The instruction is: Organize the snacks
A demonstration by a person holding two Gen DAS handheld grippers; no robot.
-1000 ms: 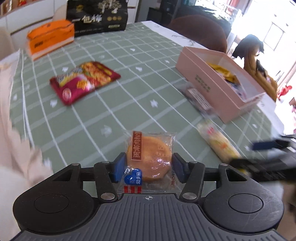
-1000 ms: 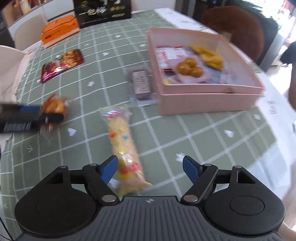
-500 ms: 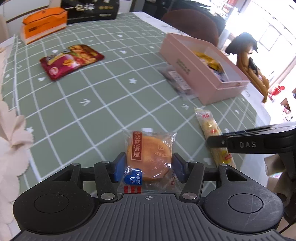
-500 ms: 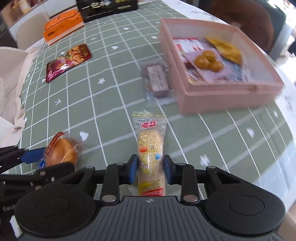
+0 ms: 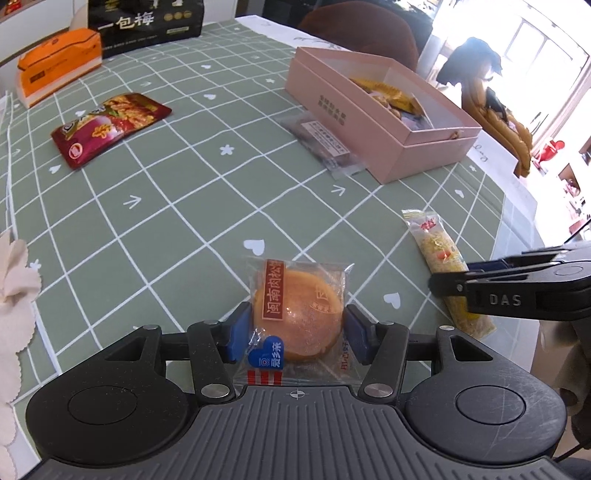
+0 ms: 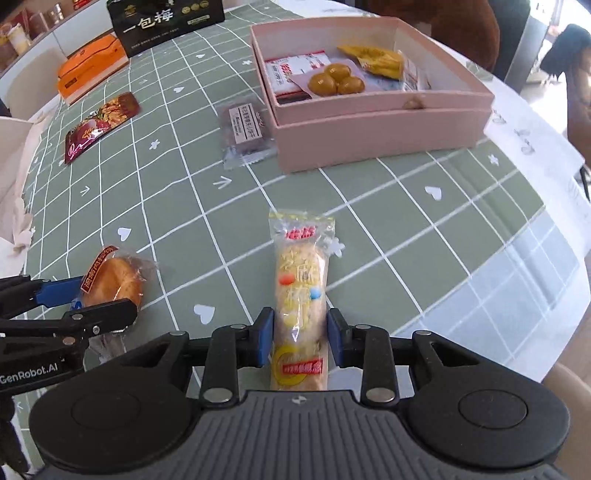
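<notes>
My left gripper [image 5: 295, 332] is shut on a round orange pastry in a clear wrapper [image 5: 299, 317], held just above the green checked tablecloth. My right gripper [image 6: 300, 338] is shut on a long yellow snack bar [image 6: 301, 295]; the bar also shows in the left wrist view [image 5: 443, 258]. The pastry shows at the left of the right wrist view [image 6: 112, 282]. The pink box [image 6: 369, 122] stands ahead with several snacks inside; it also shows in the left wrist view [image 5: 384, 129]. A dark wrapped cake [image 6: 243, 129] lies against its left side. A red snack bag [image 6: 99, 125] lies far left.
An orange tissue box [image 5: 55, 62] and a black gift box [image 5: 147, 22] stand at the far table edge. A white lace cloth [image 5: 14, 280] lies at the left. A brown chair [image 5: 362, 22] stands behind the pink box. The table edge runs close on the right.
My right gripper closed on the yellow snack bar, which a second ago lay between open fingers. My left gripper has kept hold of the pastry and drawn back from the box.
</notes>
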